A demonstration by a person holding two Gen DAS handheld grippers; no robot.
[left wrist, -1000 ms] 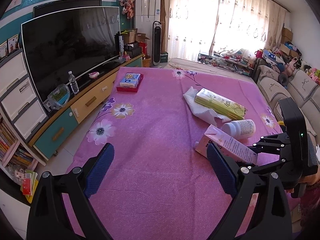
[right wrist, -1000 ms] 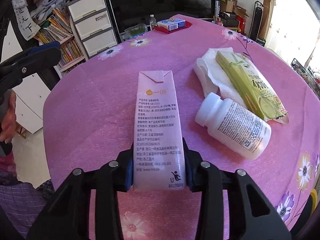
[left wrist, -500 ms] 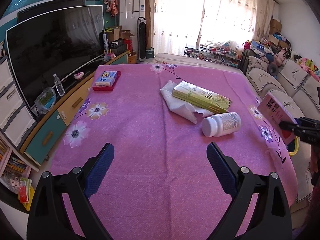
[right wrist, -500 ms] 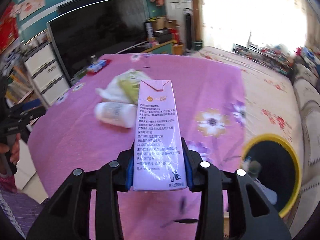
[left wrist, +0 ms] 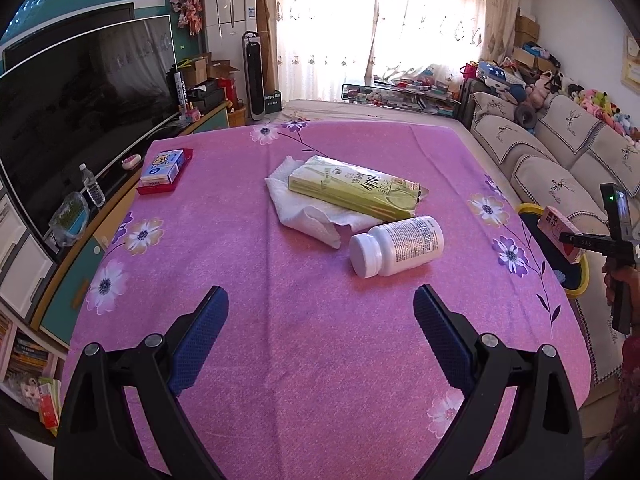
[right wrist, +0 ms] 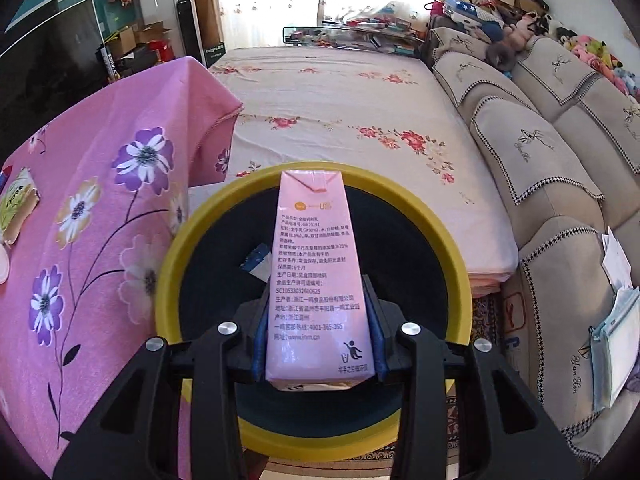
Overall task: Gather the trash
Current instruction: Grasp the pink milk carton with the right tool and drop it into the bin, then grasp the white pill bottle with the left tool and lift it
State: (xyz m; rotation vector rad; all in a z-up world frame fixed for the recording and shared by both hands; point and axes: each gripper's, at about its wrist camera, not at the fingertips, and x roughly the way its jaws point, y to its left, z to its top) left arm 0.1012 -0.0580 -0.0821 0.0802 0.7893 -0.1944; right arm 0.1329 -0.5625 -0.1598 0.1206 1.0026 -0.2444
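Note:
My right gripper [right wrist: 318, 340] is shut on a pink milk carton [right wrist: 316, 264] and holds it above the open mouth of a yellow-rimmed bin [right wrist: 172, 264] with a black liner. The carton [left wrist: 560, 230] and bin rim [left wrist: 530, 209] also show at the right edge of the left wrist view. My left gripper [left wrist: 320, 324] is open and empty above the pink tablecloth [left wrist: 280, 340]. Ahead of it lie a white pill bottle [left wrist: 398, 246], a green Pocky box [left wrist: 354, 190] and a crumpled white tissue [left wrist: 308, 212].
A red tray with a small blue box [left wrist: 164, 168] sits at the table's far left. A TV and cabinet [left wrist: 80, 120] stand left of the table. A sofa [right wrist: 540, 160] and a flowered mat [right wrist: 360, 120] lie beyond the bin. A paper scrap [right wrist: 258, 264] lies inside the bin.
My right gripper has swung the carton from the table to above the bin. The left gripper has shifted a little closer to the bottle and stays open.

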